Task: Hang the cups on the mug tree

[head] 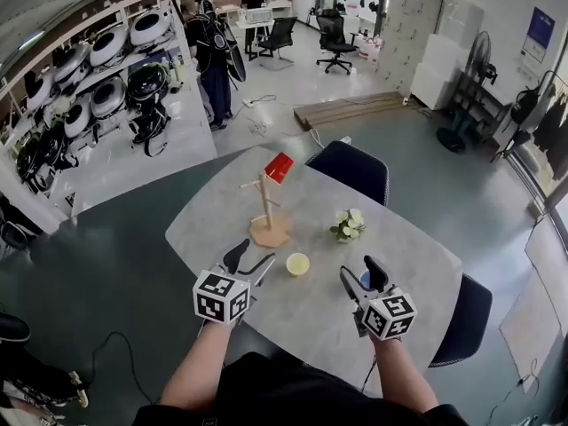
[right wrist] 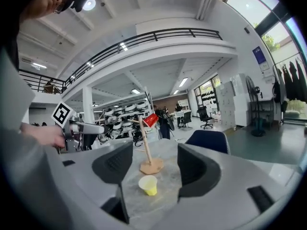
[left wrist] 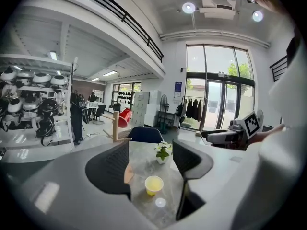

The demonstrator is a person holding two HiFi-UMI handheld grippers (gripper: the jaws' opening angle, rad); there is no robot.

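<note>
A wooden mug tree [head: 266, 209] stands on the grey table [head: 408, 256]. A red cup [head: 279, 168] hangs on its upper right peg, also seen as the red cup [right wrist: 149, 120] in the right gripper view and the red cup [left wrist: 124, 117] in the left one. A yellow cup [head: 297, 264] stands upright on the table between the grippers; it is the yellow cup [left wrist: 154, 184] and the yellow cup [right wrist: 148, 184]. My left gripper [head: 251, 262] is open, left of the cup. My right gripper [head: 357, 279] is open, to the cup's right. Nothing lies between either pair of jaws.
A small pot of white flowers [head: 348, 225] sits right of the mug tree. Two dark chairs [head: 351, 169] stand at the table's far and right sides. Shelves of round devices [head: 98, 87] line the left wall, and a person [head: 213, 60] stands beyond.
</note>
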